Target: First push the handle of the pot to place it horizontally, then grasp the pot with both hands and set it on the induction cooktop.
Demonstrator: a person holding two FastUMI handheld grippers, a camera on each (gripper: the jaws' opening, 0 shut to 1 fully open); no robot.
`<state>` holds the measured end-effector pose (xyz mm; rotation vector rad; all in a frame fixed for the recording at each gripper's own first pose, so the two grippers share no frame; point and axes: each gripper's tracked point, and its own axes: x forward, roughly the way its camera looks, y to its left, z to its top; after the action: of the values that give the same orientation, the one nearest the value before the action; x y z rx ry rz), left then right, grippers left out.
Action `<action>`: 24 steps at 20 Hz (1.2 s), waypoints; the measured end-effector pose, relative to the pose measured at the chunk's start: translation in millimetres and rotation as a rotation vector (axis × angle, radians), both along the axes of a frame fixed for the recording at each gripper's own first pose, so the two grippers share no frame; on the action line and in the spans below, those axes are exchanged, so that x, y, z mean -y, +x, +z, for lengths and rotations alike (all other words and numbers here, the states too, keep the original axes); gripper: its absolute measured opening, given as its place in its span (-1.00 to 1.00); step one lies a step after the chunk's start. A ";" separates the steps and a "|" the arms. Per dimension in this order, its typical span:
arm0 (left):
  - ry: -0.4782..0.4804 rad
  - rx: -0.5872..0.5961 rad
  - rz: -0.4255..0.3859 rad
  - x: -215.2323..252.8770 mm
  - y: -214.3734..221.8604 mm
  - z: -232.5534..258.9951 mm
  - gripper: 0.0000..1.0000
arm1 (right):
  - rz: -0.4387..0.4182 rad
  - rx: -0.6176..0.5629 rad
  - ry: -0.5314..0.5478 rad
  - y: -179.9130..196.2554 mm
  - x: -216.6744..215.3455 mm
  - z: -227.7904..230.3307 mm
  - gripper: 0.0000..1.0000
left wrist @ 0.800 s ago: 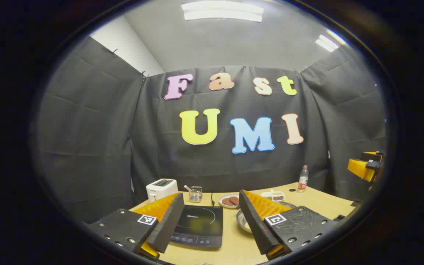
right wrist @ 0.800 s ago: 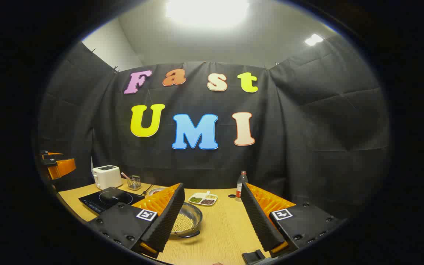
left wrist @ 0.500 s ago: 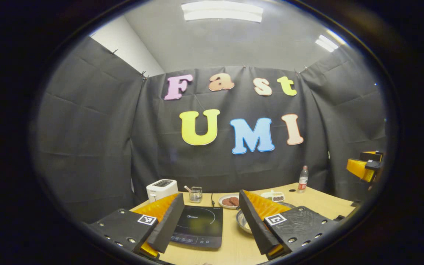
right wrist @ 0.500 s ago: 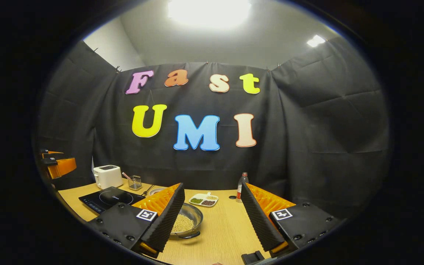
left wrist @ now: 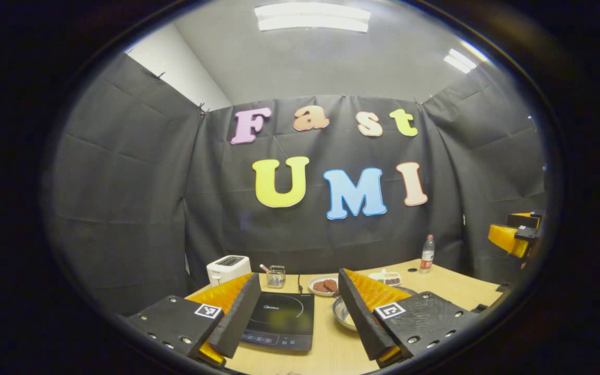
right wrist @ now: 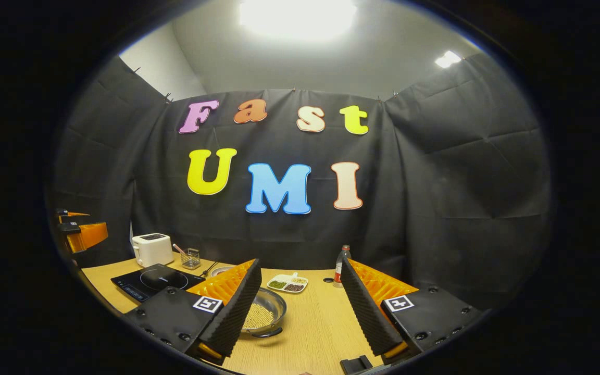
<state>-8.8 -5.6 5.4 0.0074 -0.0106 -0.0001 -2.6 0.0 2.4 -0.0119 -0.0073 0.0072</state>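
1. Left gripper (left wrist: 300, 317): we hold it raised over the near edge of the counter (left wrist: 451, 284), fingers spread wide, nothing between them.
2. Right gripper (right wrist: 300, 312): likewise raised, fingers spread and empty. From the left gripper view it shows far off at the right edge (left wrist: 513, 237).
3. Pot (right wrist: 264, 314): a steel pot holding pale round grains, standing on the counter (right wrist: 315, 323) partly behind our right gripper's left finger. A dark handle (right wrist: 269, 333) curves at its near rim; we cannot tell how the other handle lies.
4. Induction cooktop (left wrist: 282, 317): flat and bare, just left of the pot (left wrist: 342, 312), near but apart.
5. Bystanders: toaster (right wrist: 149, 249), wire basket (right wrist: 191, 257), plate of dark patties (left wrist: 325, 284), divided dish (right wrist: 288, 283), bottle (right wrist: 338, 265).
6. Stage, as we judge it: neither gripper touches the pot; the handle push is not yet begun.
7. Hazards: a push too hard or too high could slide or tip the pot and scatter grains; an uneven two-sided lift could tilt it; a wide swing might strike the plate or dish behind.
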 end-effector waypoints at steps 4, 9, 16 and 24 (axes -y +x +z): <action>-0.001 0.001 0.004 -1.4 -1.2 1.8 0.84 | -0.003 -0.010 0.011 0.0 0.8 -1.7 0.94; -0.001 0.007 0.004 -0.9 0.0 2.9 0.82 | -0.001 -0.009 -0.012 0.4 -1.7 -2.7 0.93; 0.000 0.010 0.001 -4.9 3.3 2.4 0.77 | -0.002 -0.033 -0.024 3.5 -8.8 -7.0 0.35; -0.006 0.012 0.001 -20.2 8.9 0.1 0.77 | 0.001 -0.052 -0.041 4.6 -23.1 -8.9 -0.36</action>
<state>0.1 14.6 5.5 0.0017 -0.0229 0.0006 2.0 23.0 -6.5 -0.0525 0.0449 0.0081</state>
